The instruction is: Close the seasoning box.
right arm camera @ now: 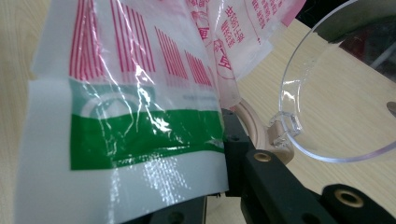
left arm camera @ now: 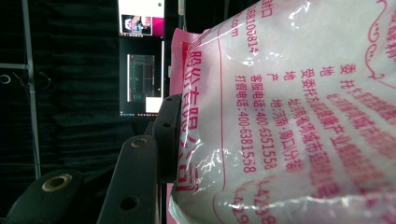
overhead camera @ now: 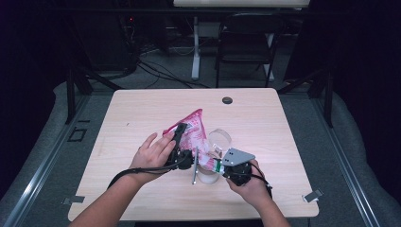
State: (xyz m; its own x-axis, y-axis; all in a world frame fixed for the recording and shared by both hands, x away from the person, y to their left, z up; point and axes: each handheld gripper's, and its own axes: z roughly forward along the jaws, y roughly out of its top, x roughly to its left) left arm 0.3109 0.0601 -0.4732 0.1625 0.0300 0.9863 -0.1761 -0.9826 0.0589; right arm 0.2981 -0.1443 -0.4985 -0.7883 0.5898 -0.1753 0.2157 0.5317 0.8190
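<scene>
A pink-and-white printed plastic bag (overhead camera: 191, 130) was held up above the middle of the pale wooden bench (overhead camera: 142, 113), stretched between the two grippers. The left gripper (overhead camera: 182, 137), gripped by the person's left hand (overhead camera: 152, 153), stood at the bag's near-left side; in the left gripper view one black jaw pressed flat against the bag's (left arm camera: 289, 116) sealed edge, and the jaws looked clenched on that edge, though the far jaw was hidden behind the film. The right gripper (overhead camera: 218, 165), held by the right hand (overhead camera: 250, 184), sat at the bag's near-right corner, with its grey three-cornered plate (overhead camera: 238, 156) on top. In the right gripper view the bag's (right arm camera: 121, 116) white corner, with a green band and red stripes, lay across the jaws and hid their tips, so I could not tell for certain whether they gripped it.

Just to the right of the bag was a clear plastic container (overhead camera: 218, 142) with an open, hinged lid (right arm camera: 336, 93), resting on the bench. Well beyond the bag, near the far edge of the bench, was a small dark round cap (overhead camera: 227, 100). Behind the bench stood a dark chair (overhead camera: 246, 42).
</scene>
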